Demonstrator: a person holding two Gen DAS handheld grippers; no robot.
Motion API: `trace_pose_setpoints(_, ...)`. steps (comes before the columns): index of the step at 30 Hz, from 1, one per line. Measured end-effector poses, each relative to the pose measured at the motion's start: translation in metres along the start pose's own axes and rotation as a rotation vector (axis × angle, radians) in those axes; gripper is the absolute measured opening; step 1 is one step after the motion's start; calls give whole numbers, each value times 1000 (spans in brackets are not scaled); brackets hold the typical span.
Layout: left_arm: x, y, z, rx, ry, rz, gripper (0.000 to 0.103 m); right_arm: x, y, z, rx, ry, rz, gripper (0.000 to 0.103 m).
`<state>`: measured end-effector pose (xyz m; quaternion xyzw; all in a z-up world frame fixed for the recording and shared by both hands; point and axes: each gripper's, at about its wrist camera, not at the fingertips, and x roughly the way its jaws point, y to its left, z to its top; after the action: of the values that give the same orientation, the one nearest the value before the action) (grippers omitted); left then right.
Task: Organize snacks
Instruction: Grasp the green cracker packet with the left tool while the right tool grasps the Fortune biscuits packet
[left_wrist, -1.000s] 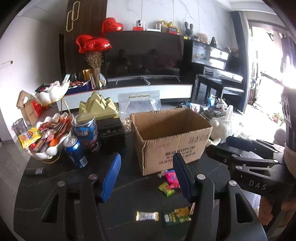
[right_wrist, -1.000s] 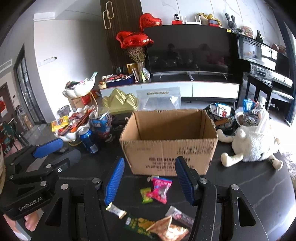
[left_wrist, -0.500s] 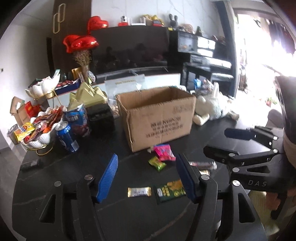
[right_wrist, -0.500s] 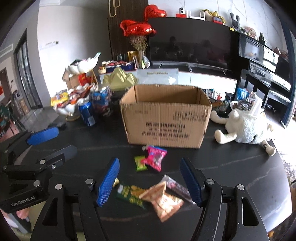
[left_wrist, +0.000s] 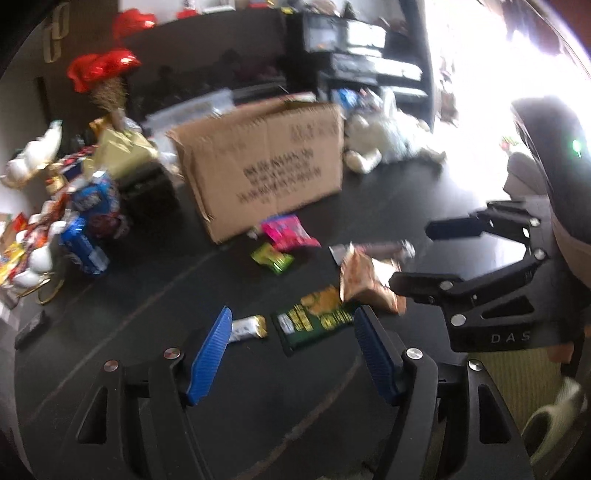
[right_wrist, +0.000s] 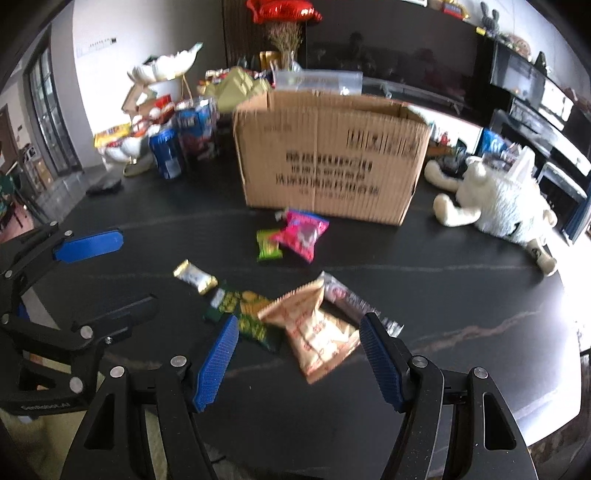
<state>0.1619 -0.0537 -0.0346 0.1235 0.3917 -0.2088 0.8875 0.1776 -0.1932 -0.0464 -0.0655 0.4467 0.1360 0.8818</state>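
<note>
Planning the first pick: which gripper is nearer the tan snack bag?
Right. The tan snack bag lies just ahead of the right gripper, between its open jaws. The left gripper is off to its left, over the green packet.

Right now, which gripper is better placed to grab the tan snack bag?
Right. The right gripper is open with the tan snack bag lying between its fingers; the left gripper frames the green packet instead.
</note>
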Motion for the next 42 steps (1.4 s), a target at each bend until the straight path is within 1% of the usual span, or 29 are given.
trace_pose_setpoints(1, 6, -2, -1, 25, 22, -9, 68, 5, 1, -2, -8, 18, 0, 69)
trace_pose_setpoints(7, 31, -4, 2, 126, 97, -64, 68, 28, 0, -7, -25, 91, 0, 69)
trace_pose_setpoints(9, 40, -6, 3, 164, 131, -94, 68, 34, -1, -6, -31, 111, -6, 69)
trace_pose_setpoints(12, 54, -10, 5, 226, 176, -132, 69, 44, -1, -3, -67, 149, -24, 69)
trace_pose_setpoints(16, 71, -14, 8, 306, 226, -159, 69, 57, -2, 1, -120, 194, -39, 69)
trace_pose_setpoints(20, 82, -15, 11, 347, 253, -191, 69, 64, -4, 5, -142, 211, -39, 69)
trace_pose_setpoints(25, 95, -17, 19, 397, 263, -201, 69, 75, -5, 7, -137, 227, -11, 69)
trace_pose_setpoints(29, 105, -21, 17, 451, 289, -215, 69, 81, -7, 9, -139, 232, -18, 69)
trace_pose_setpoints(33, 115, -23, 16, 479, 312, -227, 69, 85, -7, 10, -146, 232, -28, 69)
trace_pose_setpoints(37, 121, -20, 16, 464, 322, -246, 67, 89, -8, 9, -130, 233, -16, 68)
trace_pose_setpoints(39, 123, -21, 16, 456, 321, -256, 64, 90, -9, 8, -116, 235, -10, 63)
trace_pose_setpoints(41, 124, -21, 16, 443, 320, -264, 61, 92, -12, 7, -98, 242, 2, 55)
trace_pose_setpoints(42, 123, -21, 16, 440, 320, -268, 58, 92, -12, 7, -92, 242, 6, 53)
